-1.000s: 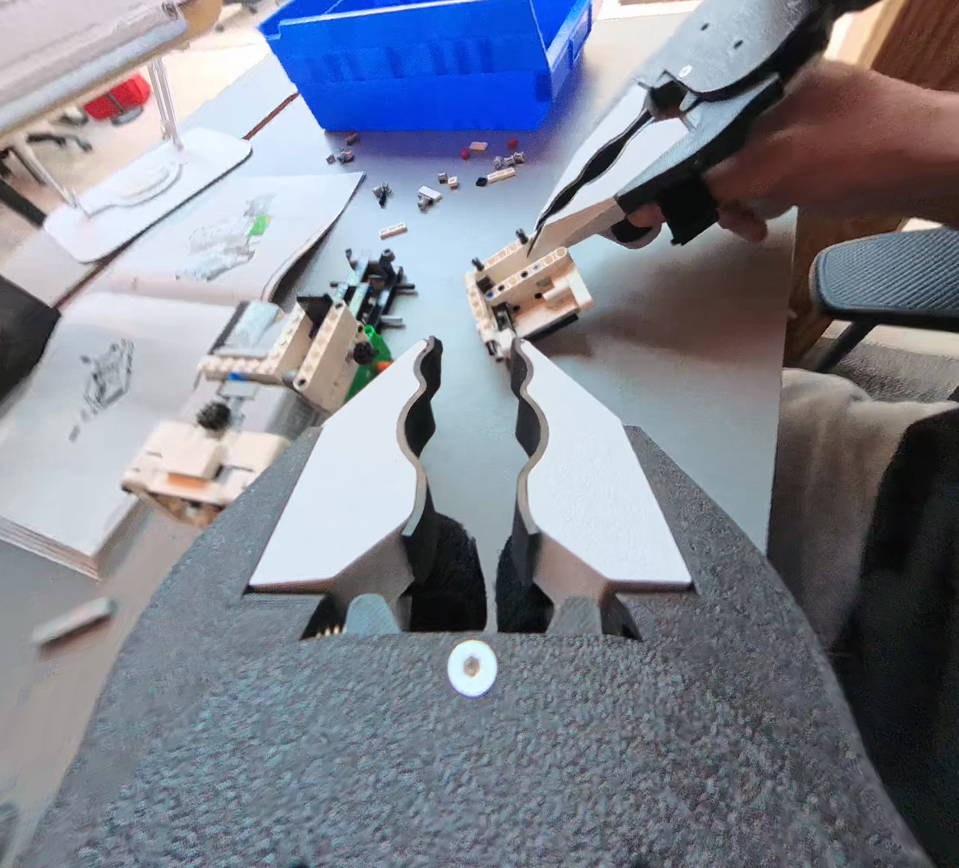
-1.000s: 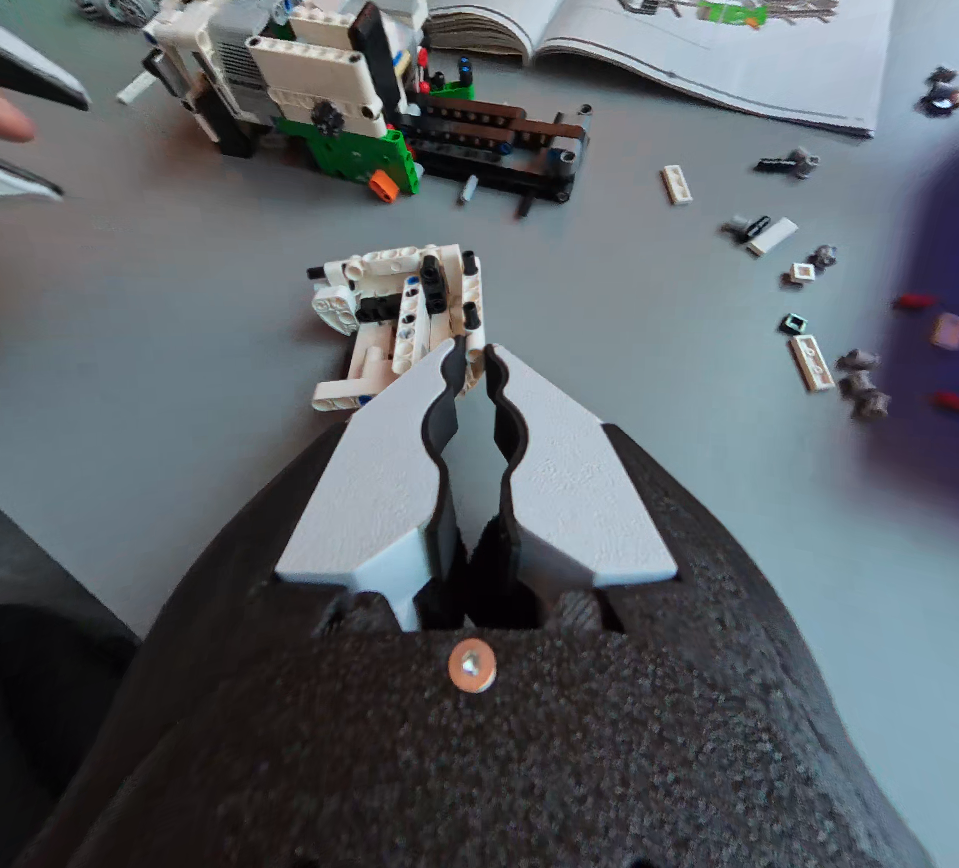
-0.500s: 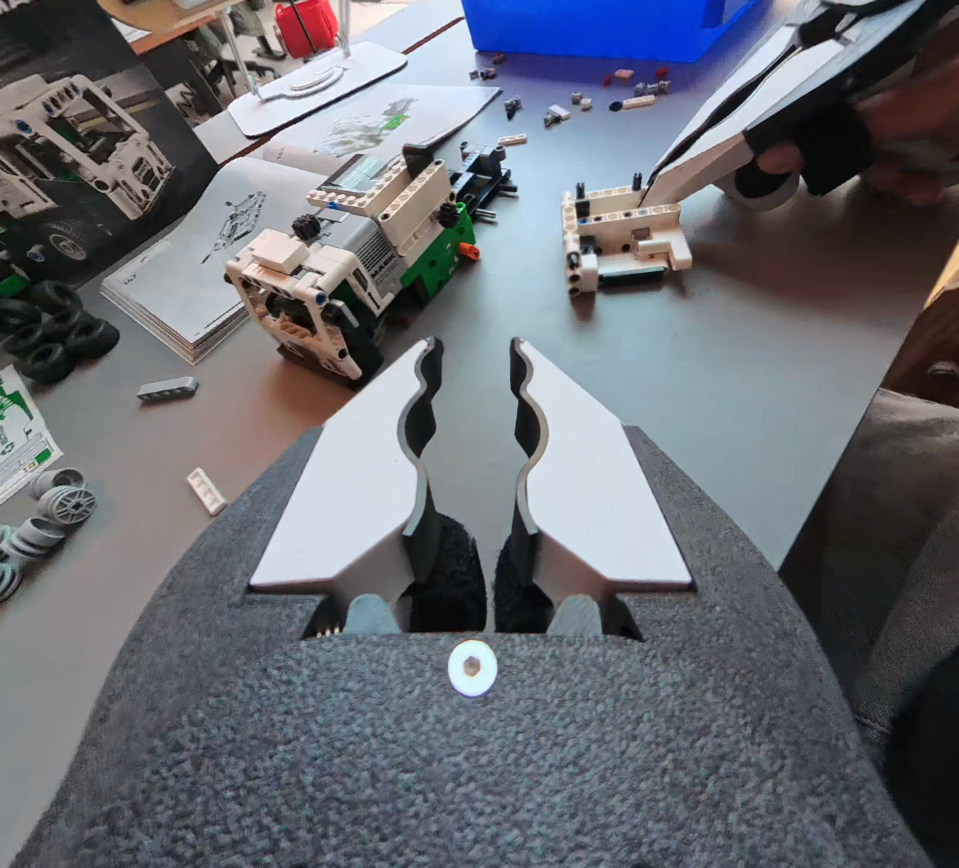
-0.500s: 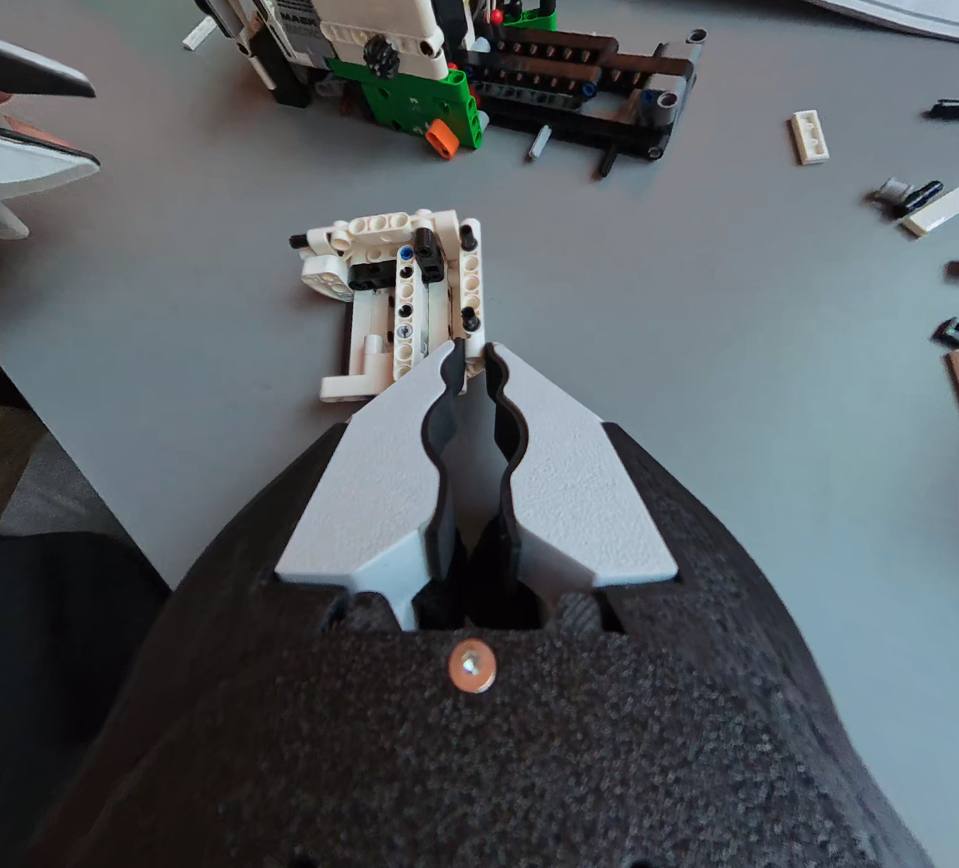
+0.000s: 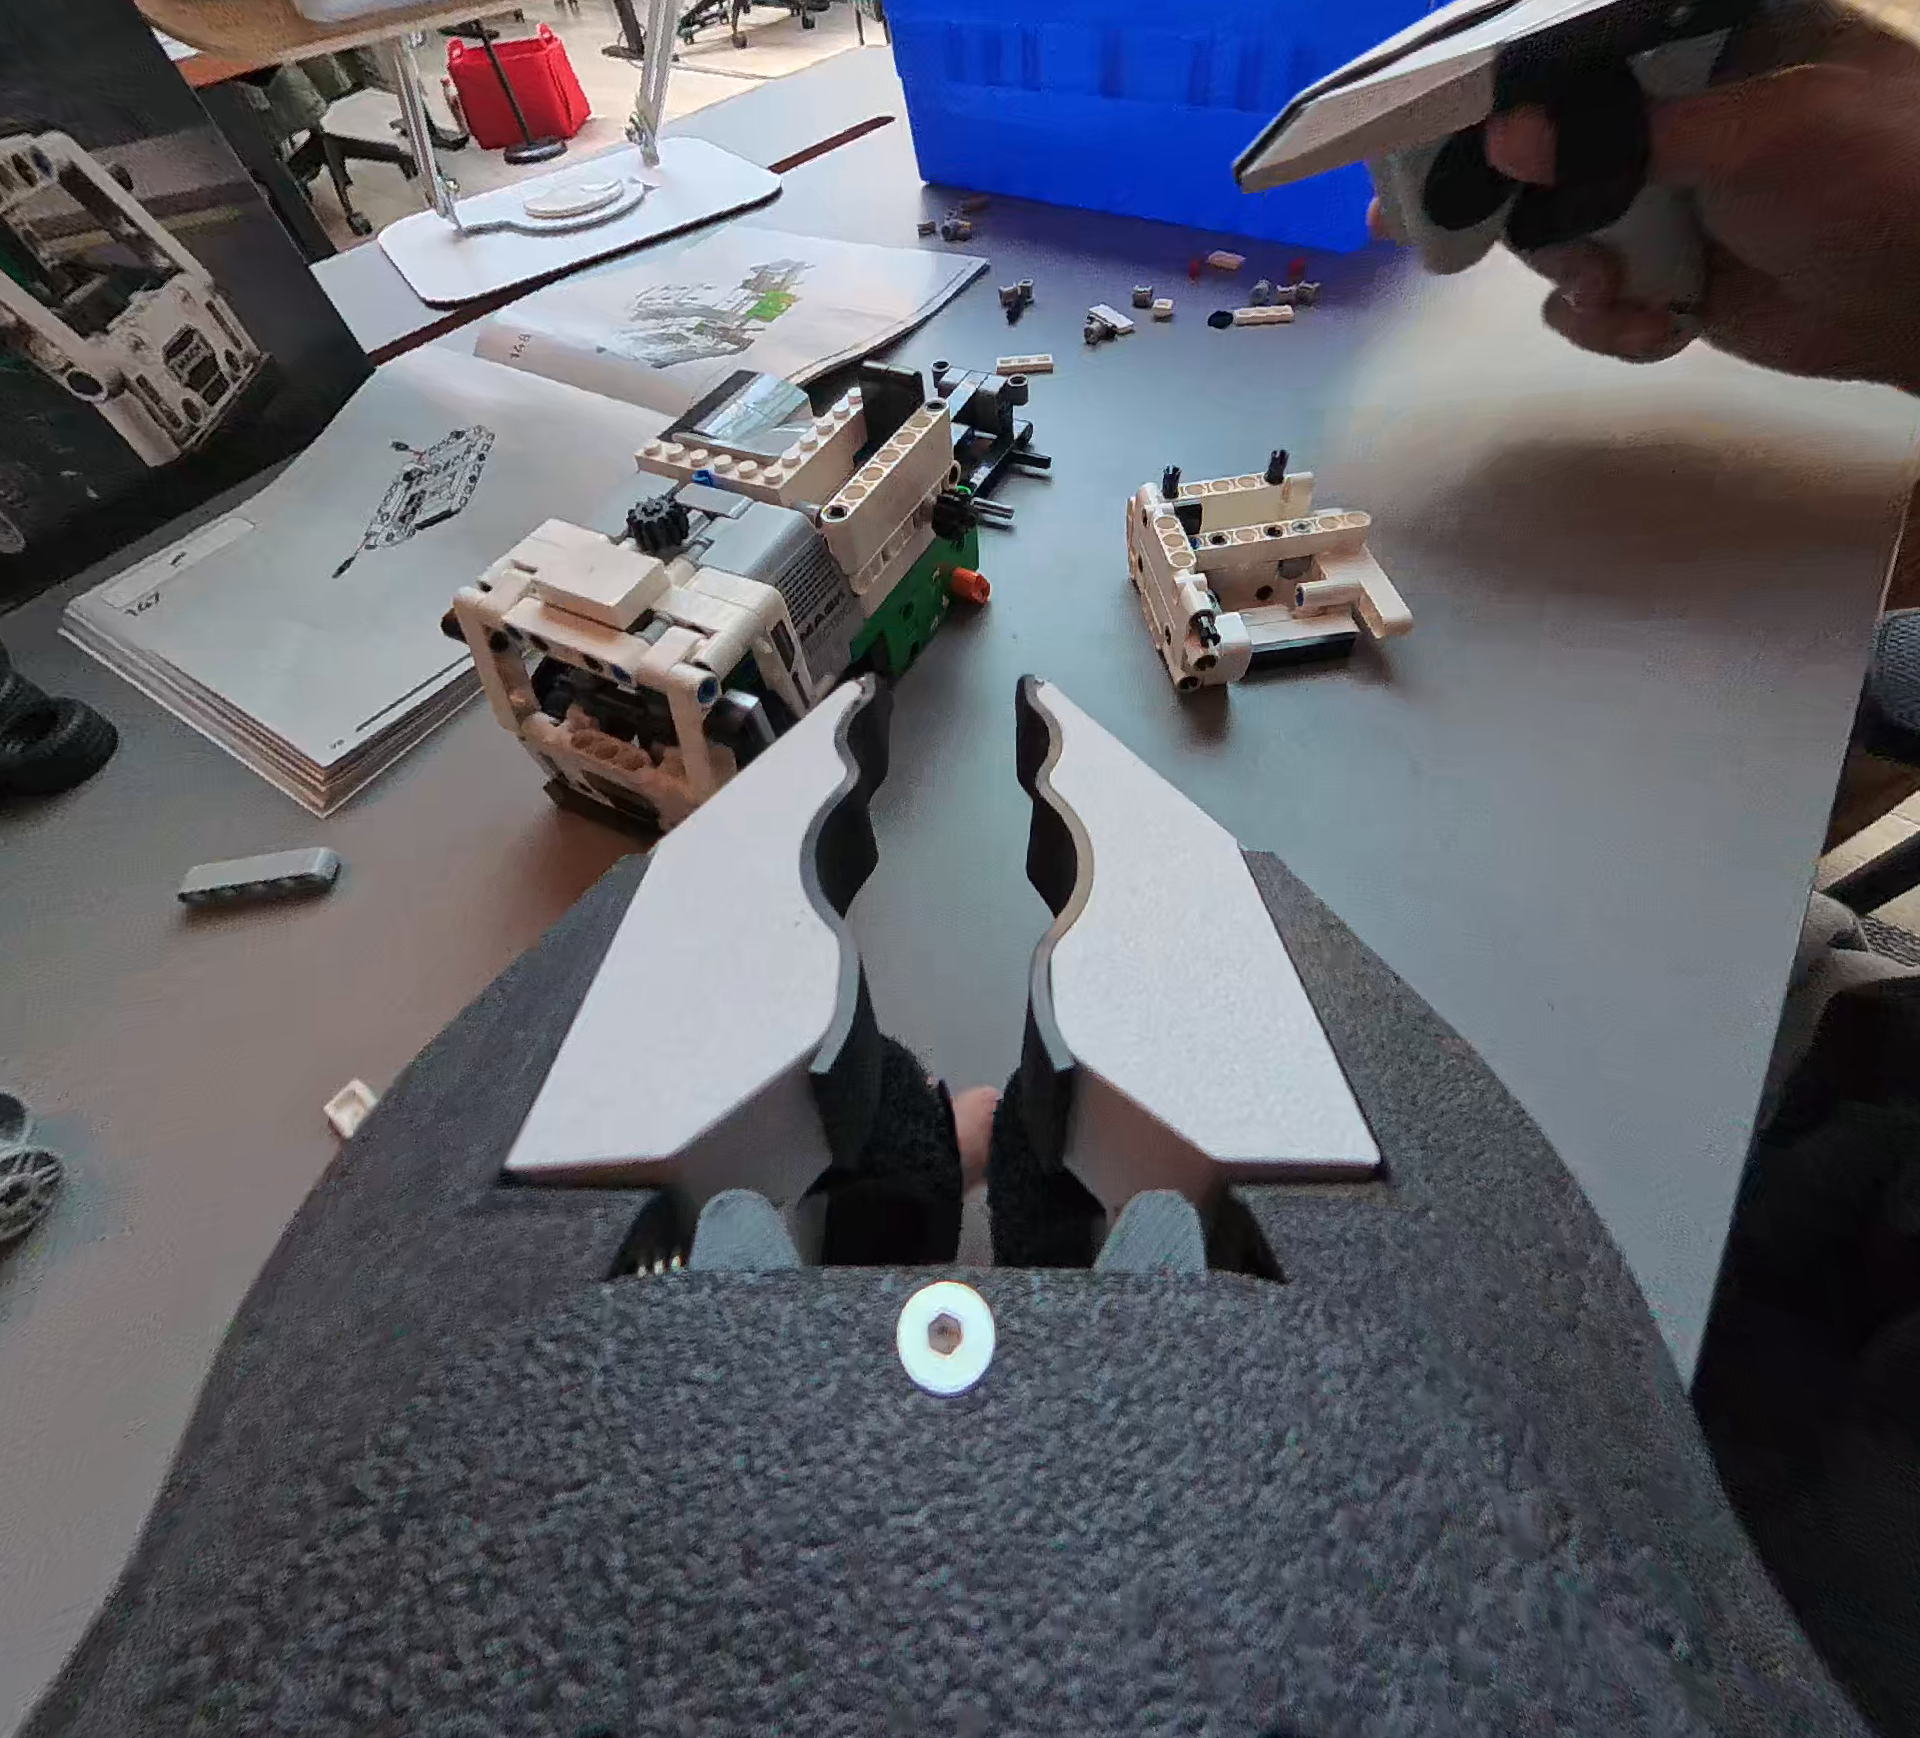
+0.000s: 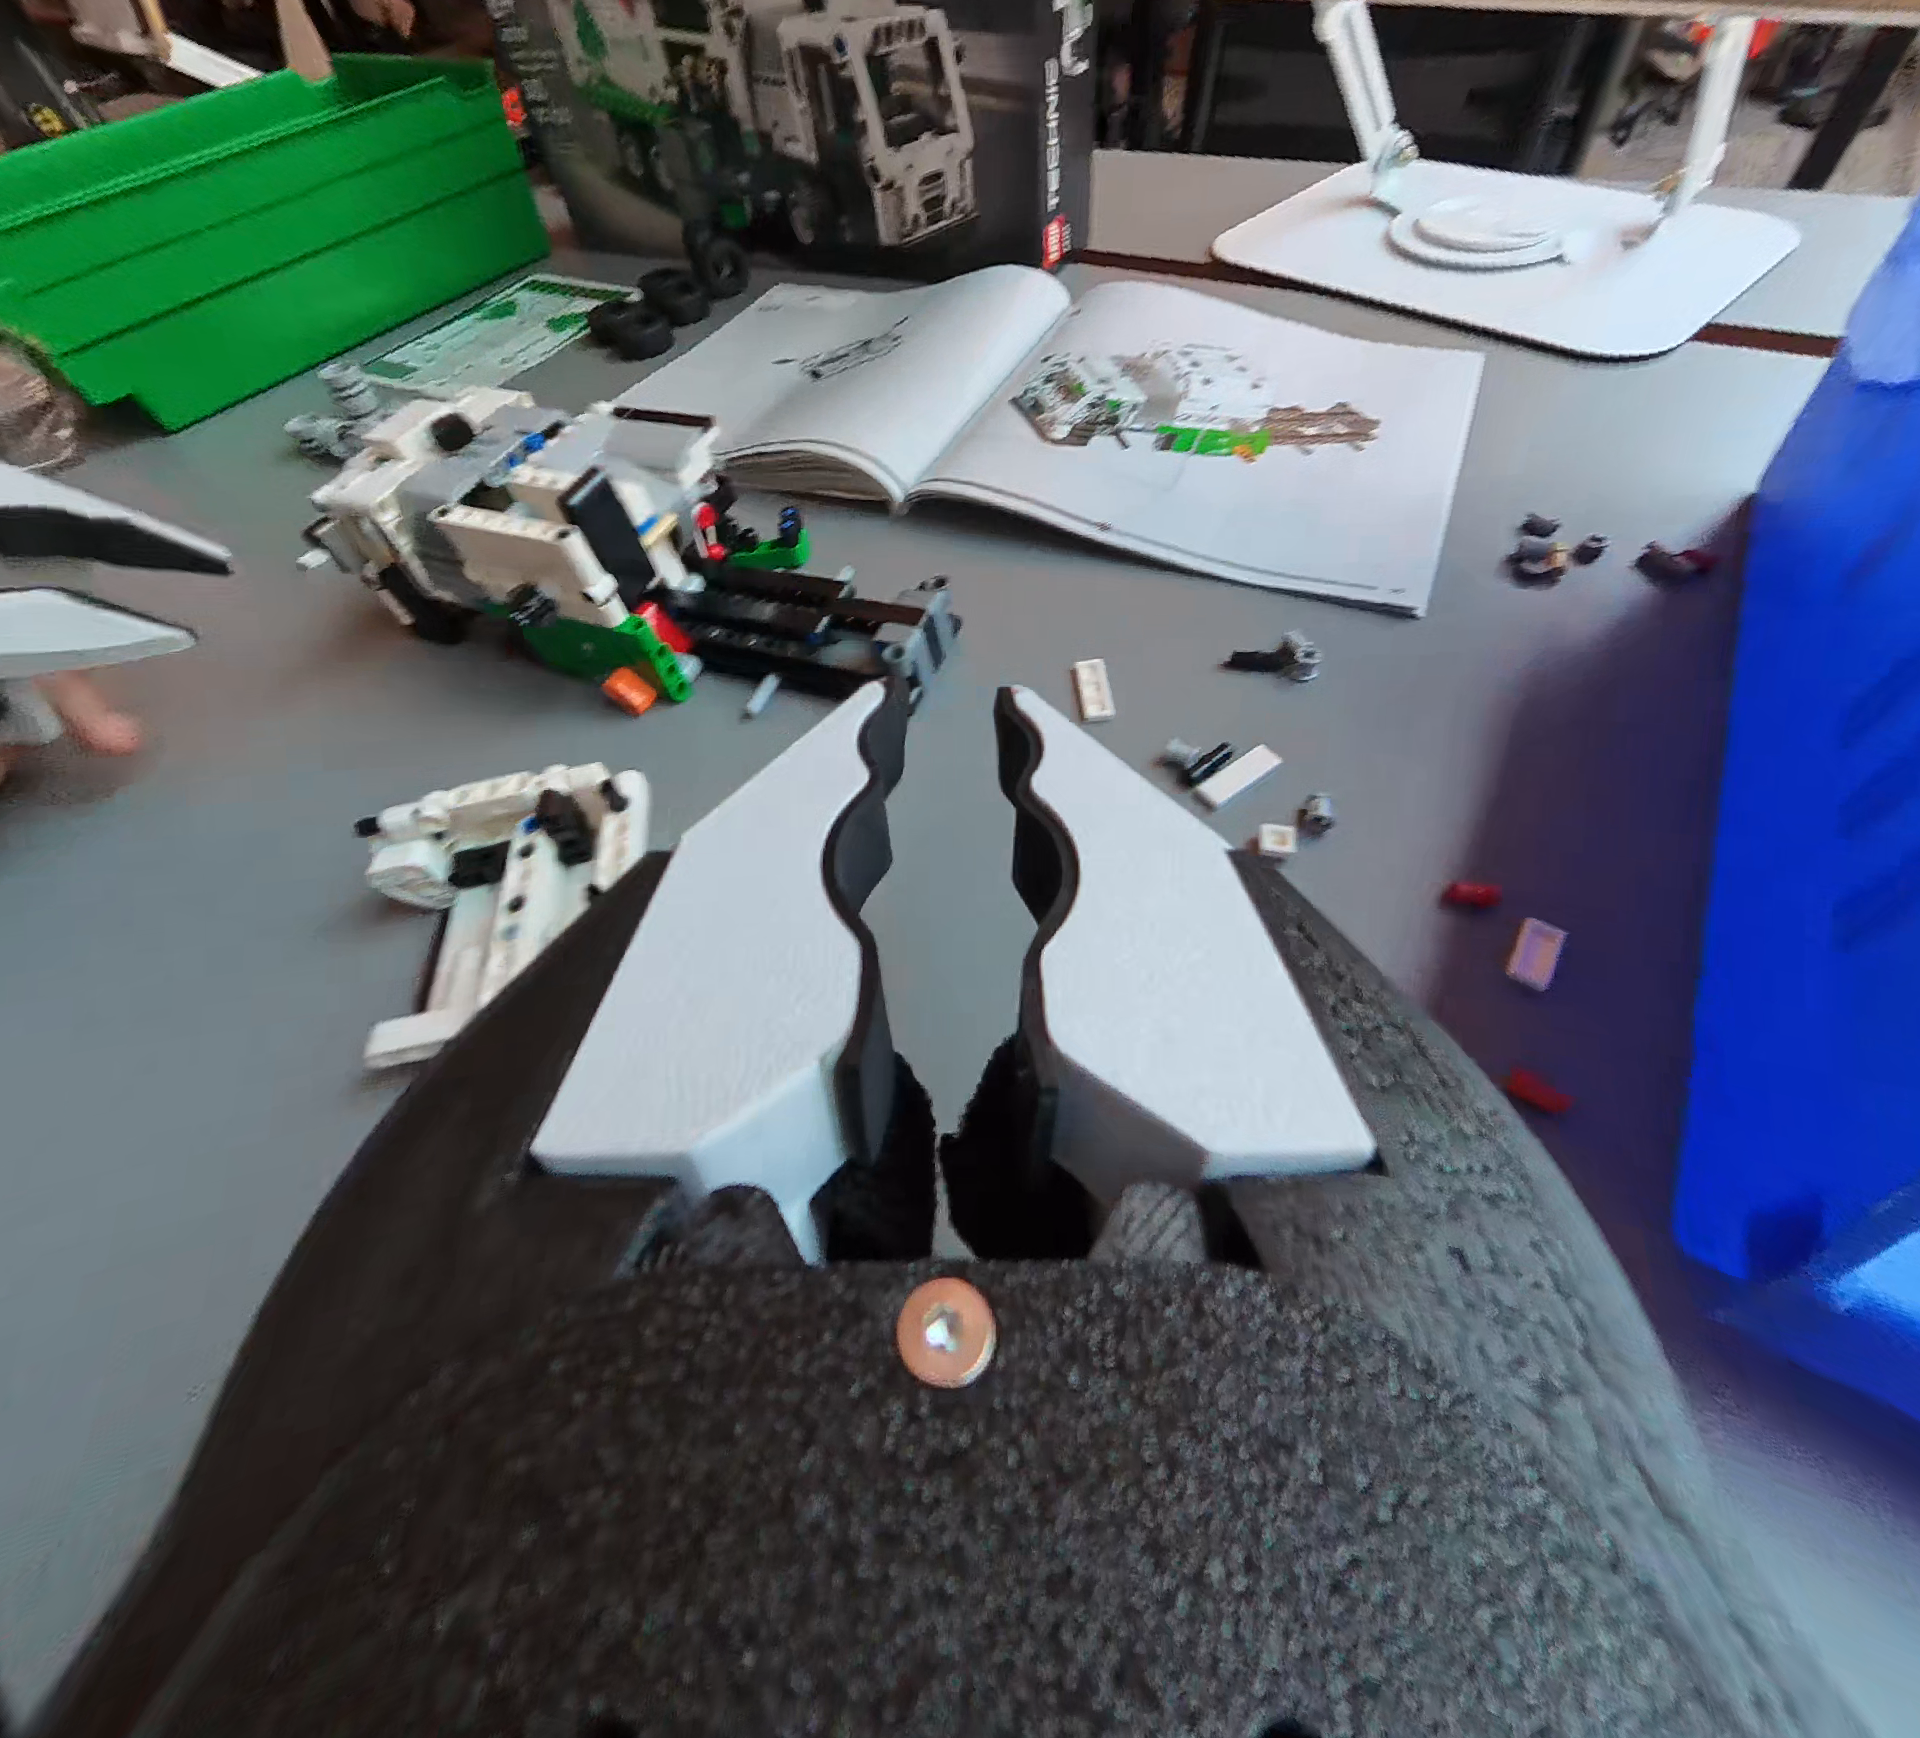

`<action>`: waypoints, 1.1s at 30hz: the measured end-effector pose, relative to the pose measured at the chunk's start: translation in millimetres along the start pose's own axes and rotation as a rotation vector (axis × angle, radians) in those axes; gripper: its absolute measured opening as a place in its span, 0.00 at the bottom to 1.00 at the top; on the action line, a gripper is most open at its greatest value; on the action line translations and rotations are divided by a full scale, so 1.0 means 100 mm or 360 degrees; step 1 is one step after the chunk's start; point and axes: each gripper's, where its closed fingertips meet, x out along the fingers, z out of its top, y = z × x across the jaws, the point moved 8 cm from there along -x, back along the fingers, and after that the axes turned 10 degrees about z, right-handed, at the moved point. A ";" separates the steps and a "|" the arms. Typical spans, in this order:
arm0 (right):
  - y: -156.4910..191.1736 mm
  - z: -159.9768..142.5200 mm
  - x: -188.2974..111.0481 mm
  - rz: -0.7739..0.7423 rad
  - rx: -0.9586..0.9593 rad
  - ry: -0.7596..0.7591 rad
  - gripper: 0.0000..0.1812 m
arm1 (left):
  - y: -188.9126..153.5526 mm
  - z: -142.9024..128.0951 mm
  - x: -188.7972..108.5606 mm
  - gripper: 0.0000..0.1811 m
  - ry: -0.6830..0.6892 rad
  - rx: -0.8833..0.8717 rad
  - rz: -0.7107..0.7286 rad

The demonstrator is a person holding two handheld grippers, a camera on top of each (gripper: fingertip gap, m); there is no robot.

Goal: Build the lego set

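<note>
While both claws hang released and empty above the grey table [image 5: 1507, 857], the room spreads out behind it: chairs and other desks show blurred in the upper part of the left wrist view. Biggest on the table is the blue bin [image 5: 1164, 47], upper right in that view; a green bin [image 6: 260, 223] sits upper left in the right wrist view, beside the upright set box [image 6: 790, 47]. A white stand [image 6: 1507, 244] carries a clipped board at the top of the frame. The open instruction book [image 6: 1091, 431] lies flat just behind the half-built truck [image 5: 717, 587], which sits left of centre in the left wrist view, just ahead of the left gripper [image 5: 945, 701]. To its right, well apart, lies the small white sub-assembly [image 5: 1257, 576], centre right. The right gripper [image 6: 945, 706] hovers in the air with its jaws parted; the sub-assembly lies at lower left of its tips. Loose small pieces [image 6: 1226, 769] scatter toward the blue bin. I judge both builds light, rigid and slick, but liable to pop apart at pin joints, so the sub-assembly is best pinched across its solid white beams, not by the black pins sticking up, and the truck steadied by its white cab frame. The tabletop looks smooth, so parts may skid when pushed.
</note>
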 end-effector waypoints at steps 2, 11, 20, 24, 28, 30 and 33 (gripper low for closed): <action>-0.13 0.00 0.05 -0.0068 -0.0009 -0.0050 0.09 | -0.01 0.03 0.05 0.13 -0.0043 0.0049 -0.0022; -0.22 -0.01 0.08 -0.0110 -0.0030 -0.0113 0.08 | 0.04 0.07 0.24 0.12 0.0003 -0.0006 -0.0070; -0.23 -0.05 0.15 -0.0101 0.0005 0.0032 0.09 | 0.03 0.03 0.33 0.11 0.0128 0.0008 -0.0073; -0.22 -0.07 0.18 -0.0071 0.0014 0.0078 0.10 | 0.03 0.02 0.35 0.11 0.0165 0.0019 -0.0063; -0.23 -0.07 0.18 -0.0060 0.0026 0.0083 0.10 | 0.03 0.02 0.36 0.11 0.0177 0.0032 -0.0031; -0.23 -0.07 0.19 -0.0051 0.0035 0.0094 0.10 | 0.04 0.02 0.36 0.10 0.0160 0.0030 -0.0010; -0.22 -0.08 0.21 -0.0046 0.0024 0.0120 0.10 | 0.04 0.03 0.34 0.10 0.0132 0.0029 0.0008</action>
